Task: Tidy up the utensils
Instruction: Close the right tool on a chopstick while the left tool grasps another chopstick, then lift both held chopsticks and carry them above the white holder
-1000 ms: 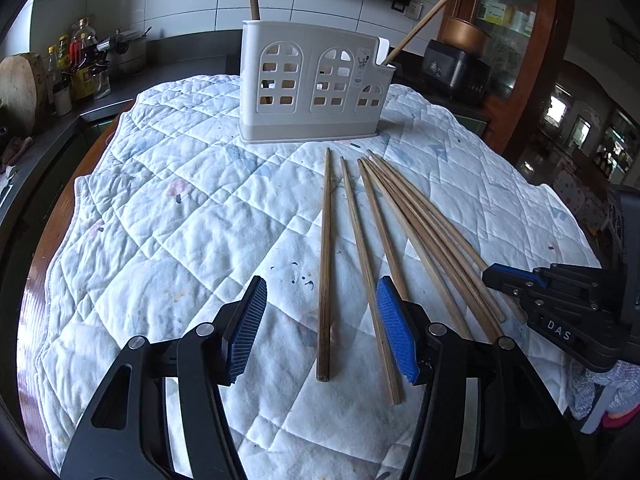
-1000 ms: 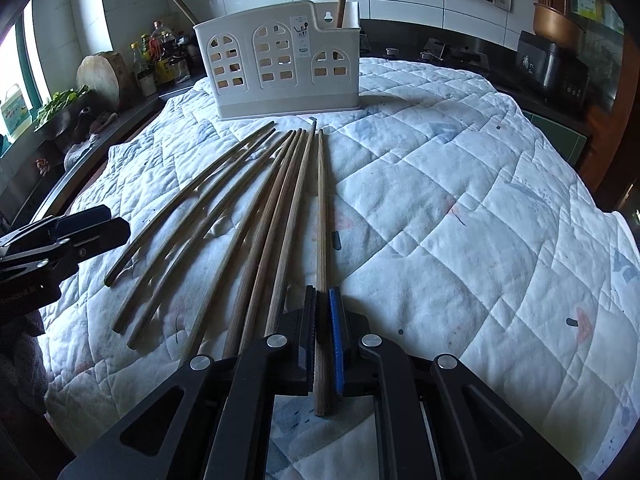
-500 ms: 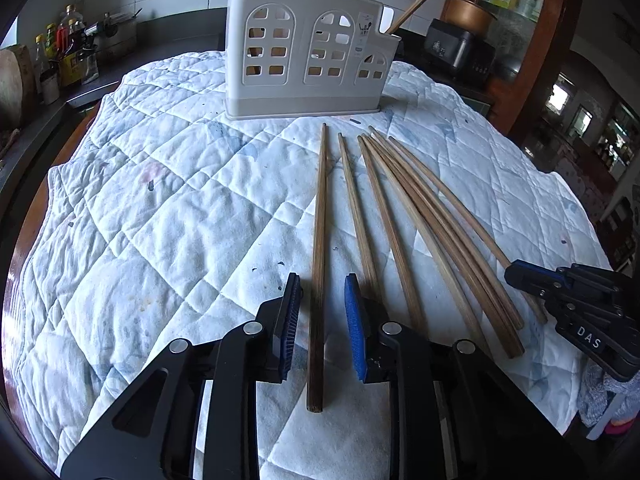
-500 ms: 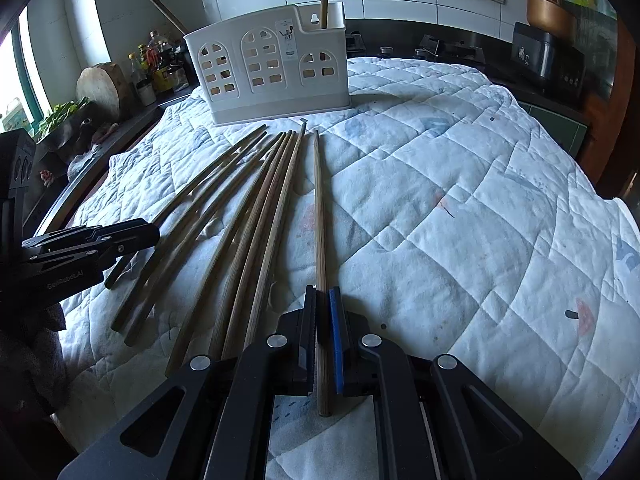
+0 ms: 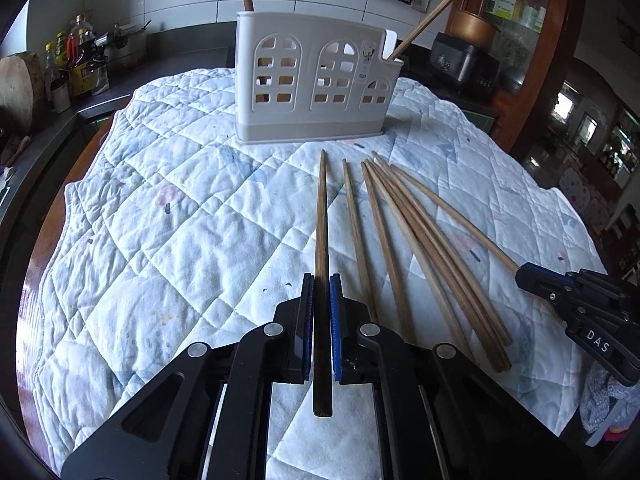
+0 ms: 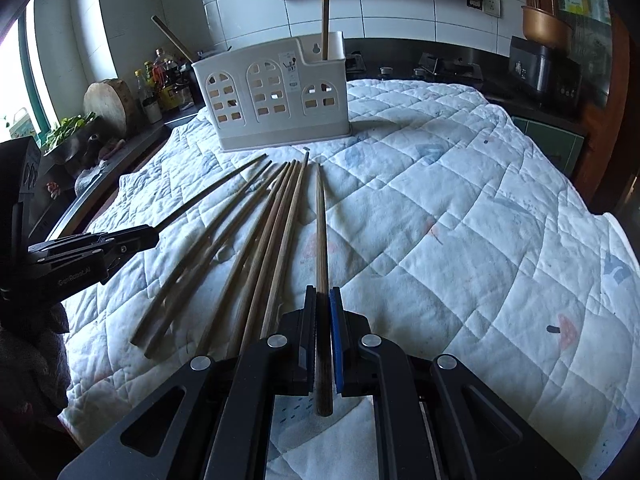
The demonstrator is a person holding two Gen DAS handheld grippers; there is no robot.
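Note:
A white utensil holder (image 5: pixel 316 84) with arched cut-outs stands at the far side of the quilted cloth, with two sticks in it; it also shows in the right wrist view (image 6: pixel 272 96). Several wooden chopsticks (image 5: pixel 404 240) lie in a fan in front of it. My left gripper (image 5: pixel 321 288) is shut on a dark chopstick (image 5: pixel 321 220) at the fan's left edge. My right gripper (image 6: pixel 322 300) is shut on another dark chopstick (image 6: pixel 321 224) at the fan's right edge. Each gripper shows in the other's view, the right one (image 5: pixel 532 280) and the left one (image 6: pixel 140 236).
The white quilted cloth (image 5: pixel 180 240) covers a round table with a wooden rim. A counter with bottles (image 5: pixel 76 64) and a wood block lies at the back left. A dark appliance (image 5: pixel 464 64) and a copper pot stand at the back right.
My left gripper moved forward over the leftmost chopstick and closed on it. My right gripper stayed shut on its chopstick and lifted it, with the tip now raised off the cloth.

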